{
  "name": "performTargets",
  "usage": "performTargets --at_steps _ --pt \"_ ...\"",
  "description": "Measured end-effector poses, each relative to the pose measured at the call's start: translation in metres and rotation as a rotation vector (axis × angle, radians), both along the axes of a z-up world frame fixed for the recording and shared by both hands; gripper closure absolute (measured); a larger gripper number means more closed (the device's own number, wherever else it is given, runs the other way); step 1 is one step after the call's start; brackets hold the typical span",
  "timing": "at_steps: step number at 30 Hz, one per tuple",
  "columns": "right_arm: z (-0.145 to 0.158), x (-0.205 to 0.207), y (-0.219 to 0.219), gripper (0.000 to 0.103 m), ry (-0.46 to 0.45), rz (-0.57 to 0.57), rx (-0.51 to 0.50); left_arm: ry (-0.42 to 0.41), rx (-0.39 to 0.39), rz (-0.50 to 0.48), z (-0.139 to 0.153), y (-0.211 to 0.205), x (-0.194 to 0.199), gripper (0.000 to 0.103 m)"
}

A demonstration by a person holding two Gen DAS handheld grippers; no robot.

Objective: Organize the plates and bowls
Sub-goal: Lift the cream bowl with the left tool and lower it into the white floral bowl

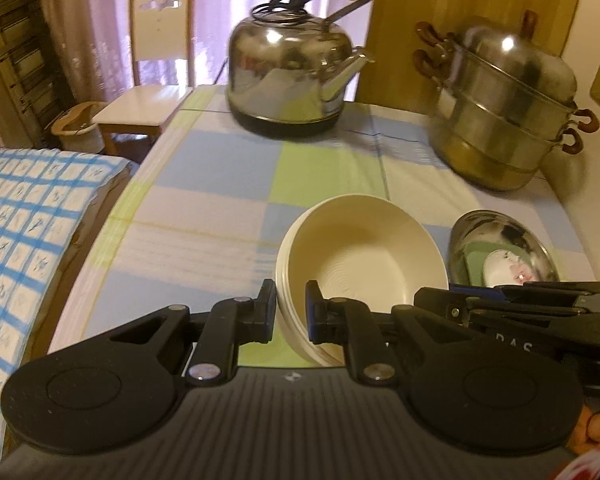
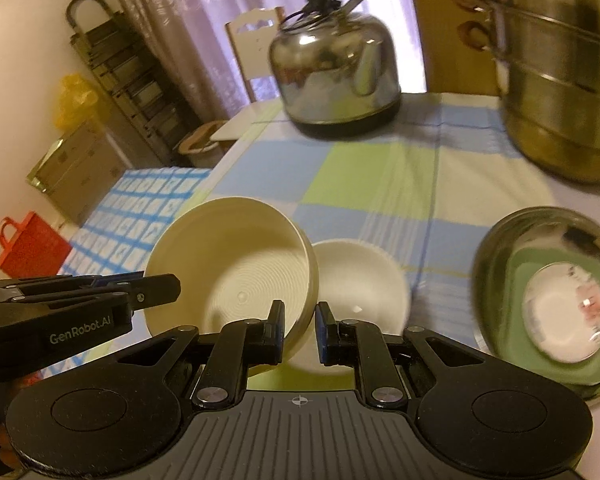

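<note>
Hidden or unclear: the steamer pot (image 1: 508, 108) is cut off by the right edge in the right wrist view; the steel basin (image 2: 548, 304) is blurred, and the green piece and white dish inside it cannot be made out clearly. Both views are smeared by motion.
Cream bowl (image 1: 360, 264): tilted, its rim pinched from two sides. In the left wrist view its near wall shows stacked edges, so it may be more than one bowl nested; I cannot tell how many.
White bowl (image 2: 360, 280): seen only from the right wrist, just behind and beside the cream bowl, partly hidden by it and by the right gripper's finger.
Left gripper (image 1: 291, 312): angled downward, jaws clenched on the cream bowl's wall, one finger inside and one outside.
Right gripper (image 2: 299, 330): angled downward likewise, jaws clamped on the same bowl's rim at its opposite side.
Hand (image 1: 596, 432): only a few fingertips show at the lower right edge.
Bench (image 1: 220, 184): covered by a checked blue, green and white cloth; the kettle (image 1: 292, 76) stands at its far end, well apart from the bowls.
</note>
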State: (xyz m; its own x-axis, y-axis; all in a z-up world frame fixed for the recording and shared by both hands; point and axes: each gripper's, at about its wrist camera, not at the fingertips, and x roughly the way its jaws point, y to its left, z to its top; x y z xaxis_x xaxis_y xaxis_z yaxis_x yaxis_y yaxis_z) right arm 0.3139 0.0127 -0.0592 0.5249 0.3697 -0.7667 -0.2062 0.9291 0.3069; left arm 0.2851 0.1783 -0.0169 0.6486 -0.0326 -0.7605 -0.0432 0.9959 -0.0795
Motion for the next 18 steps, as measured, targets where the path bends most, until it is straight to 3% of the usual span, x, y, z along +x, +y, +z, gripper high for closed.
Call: performTargets --at_steps 18 --pt "-0.019 0.024 -0.034 0.087 0.057 -0.056 -0.027 0.093 -0.040 -0.014 -0.037 -0.020 0.035 0.090"
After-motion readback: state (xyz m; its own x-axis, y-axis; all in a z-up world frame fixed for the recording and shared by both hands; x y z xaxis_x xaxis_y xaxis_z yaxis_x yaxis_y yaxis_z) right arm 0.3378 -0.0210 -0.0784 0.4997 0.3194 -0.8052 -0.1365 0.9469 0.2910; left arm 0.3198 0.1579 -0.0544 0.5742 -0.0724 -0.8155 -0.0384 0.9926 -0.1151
